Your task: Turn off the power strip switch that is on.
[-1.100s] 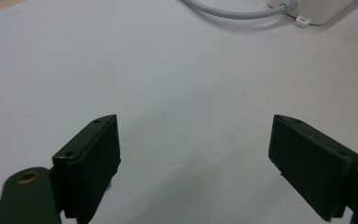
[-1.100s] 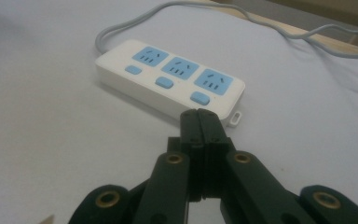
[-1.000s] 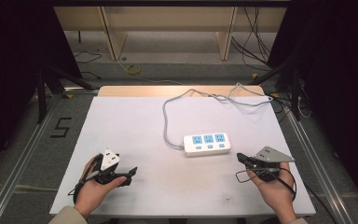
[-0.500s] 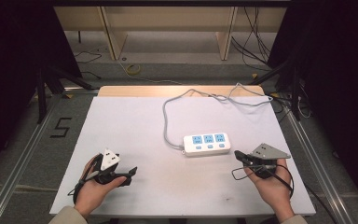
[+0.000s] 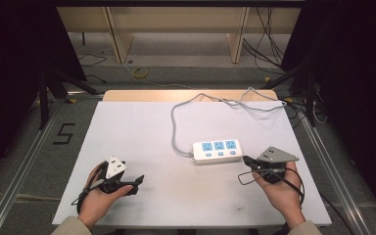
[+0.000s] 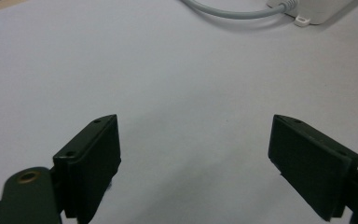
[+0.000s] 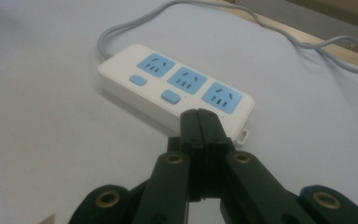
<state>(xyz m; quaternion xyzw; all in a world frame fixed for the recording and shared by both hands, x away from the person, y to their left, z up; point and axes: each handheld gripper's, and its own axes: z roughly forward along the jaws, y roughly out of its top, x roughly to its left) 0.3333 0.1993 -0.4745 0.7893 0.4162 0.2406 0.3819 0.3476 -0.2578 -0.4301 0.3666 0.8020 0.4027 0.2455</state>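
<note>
Right gripper view: power strip (image 7: 177,88) just beyond right gripper's (image 7: 199,114) jaws, pressed together, empty.

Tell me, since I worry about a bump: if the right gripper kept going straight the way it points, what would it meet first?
Most likely the power strip: the right gripper, jaws shut, points at its near side close to the third switch, though the remaining gap is hard to judge.

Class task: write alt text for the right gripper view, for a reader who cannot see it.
The right gripper, jaws shut together and holding nothing, points at the near end of a white power strip with three blue sockets, lying on a white table. The strip's grey cable curves away behind it.
</note>
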